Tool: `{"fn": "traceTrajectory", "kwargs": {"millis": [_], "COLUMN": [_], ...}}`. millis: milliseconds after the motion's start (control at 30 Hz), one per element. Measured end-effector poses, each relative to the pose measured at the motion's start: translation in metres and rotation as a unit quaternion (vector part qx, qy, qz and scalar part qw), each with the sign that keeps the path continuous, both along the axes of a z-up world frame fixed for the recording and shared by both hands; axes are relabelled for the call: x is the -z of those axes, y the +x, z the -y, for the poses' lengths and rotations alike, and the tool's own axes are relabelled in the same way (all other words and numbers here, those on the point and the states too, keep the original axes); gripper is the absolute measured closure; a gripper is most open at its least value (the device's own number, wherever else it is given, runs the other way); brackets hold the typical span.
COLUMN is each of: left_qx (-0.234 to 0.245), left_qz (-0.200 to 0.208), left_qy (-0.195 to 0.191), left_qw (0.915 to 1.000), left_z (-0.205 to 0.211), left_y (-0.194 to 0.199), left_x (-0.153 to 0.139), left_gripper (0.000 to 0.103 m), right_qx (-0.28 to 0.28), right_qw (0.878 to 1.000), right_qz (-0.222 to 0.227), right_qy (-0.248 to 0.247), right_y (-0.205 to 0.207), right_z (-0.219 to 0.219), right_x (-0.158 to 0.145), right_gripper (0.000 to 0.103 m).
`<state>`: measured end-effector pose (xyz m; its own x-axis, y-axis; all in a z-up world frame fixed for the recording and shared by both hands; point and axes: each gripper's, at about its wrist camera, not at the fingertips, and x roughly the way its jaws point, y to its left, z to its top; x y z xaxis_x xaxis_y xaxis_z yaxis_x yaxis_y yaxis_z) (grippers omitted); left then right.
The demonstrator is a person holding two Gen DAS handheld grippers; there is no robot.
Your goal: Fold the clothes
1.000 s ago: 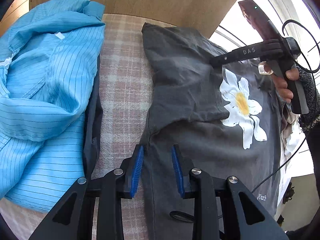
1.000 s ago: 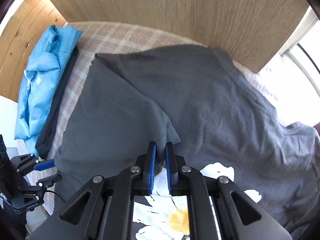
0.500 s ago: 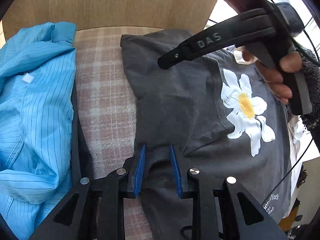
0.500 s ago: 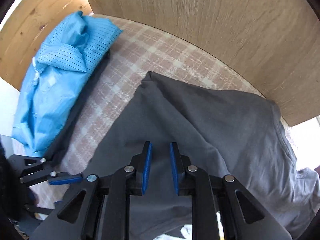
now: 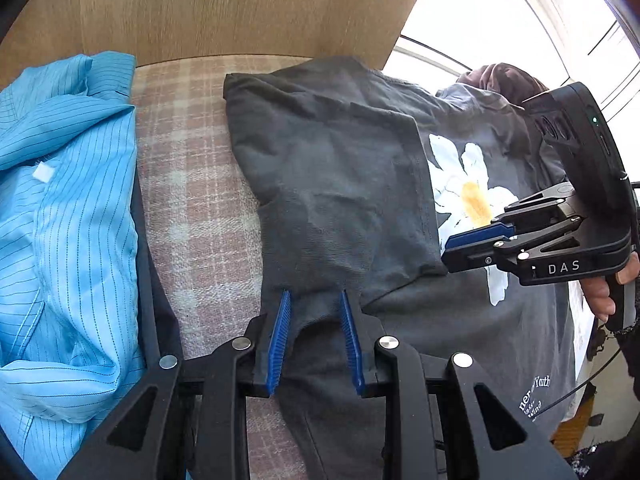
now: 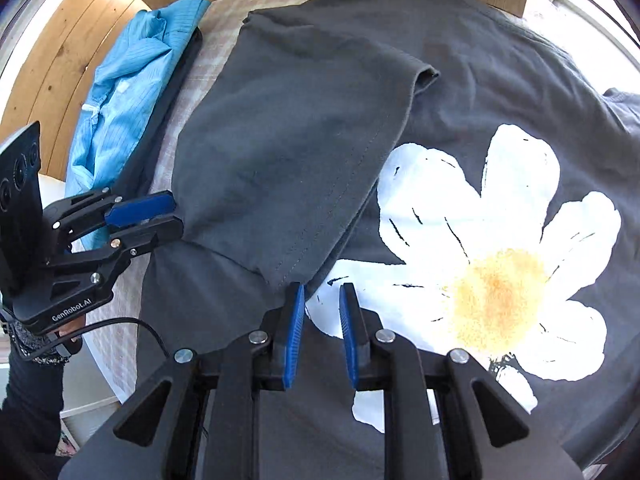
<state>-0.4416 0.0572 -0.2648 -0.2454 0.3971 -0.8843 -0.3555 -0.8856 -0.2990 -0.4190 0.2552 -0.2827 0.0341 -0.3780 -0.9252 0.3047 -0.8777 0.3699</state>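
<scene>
With the grey tee (image 5: 340, 184) spread on the checked cover (image 5: 192, 184), its left sleeve folded inward, the left gripper (image 5: 314, 336) pinches the near-left edge while the right gripper (image 6: 320, 332) hovers apart, empty; better keep that pinch taut and smooth the sleeve flat.

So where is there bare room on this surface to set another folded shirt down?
Only the plaid strip between the blue striped garment and the grey daisy T-shirt lies bare. The T-shirt covers the side towards the window, and the left gripper crowds its near edge.
</scene>
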Motion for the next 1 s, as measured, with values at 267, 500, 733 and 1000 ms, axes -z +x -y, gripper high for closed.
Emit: {"fn": "traceTrajectory", "kwargs": {"millis": [267,500,733,1000], "left_qx": [0.006,0.007,0.015,0.022], "left_qz": [-0.001,-0.001,-0.001,-0.006], "left_qy": [-0.004,-0.005,-0.008,-0.012], "left_qw": [1.0,1.0,0.9999,0.9997], "left_z": [-0.001,-0.002,-0.002,-0.003], "left_y": [0.002,0.001,0.002,0.007], "left_x": [0.003,0.004,0.003,-0.003], "left_gripper": [0.078,0.078,0.078,0.077], "right_qx": [0.076,0.054,-0.021,-0.028], "right_qw": [0.992,0.996,0.999,0.994], "right_qz": [0.055,0.048,-0.024,-0.068], "right_qy": [-0.084,-0.043,0.035,0.081], "right_y": [-0.001,0.004,0.017,0.008], "right_z": [-0.021,-0.002,0.009,0.007], "right_x": [-0.007,-0.001,-0.032,-0.065], "right_gripper": [0.08,0.08,0.093,0.084]}}
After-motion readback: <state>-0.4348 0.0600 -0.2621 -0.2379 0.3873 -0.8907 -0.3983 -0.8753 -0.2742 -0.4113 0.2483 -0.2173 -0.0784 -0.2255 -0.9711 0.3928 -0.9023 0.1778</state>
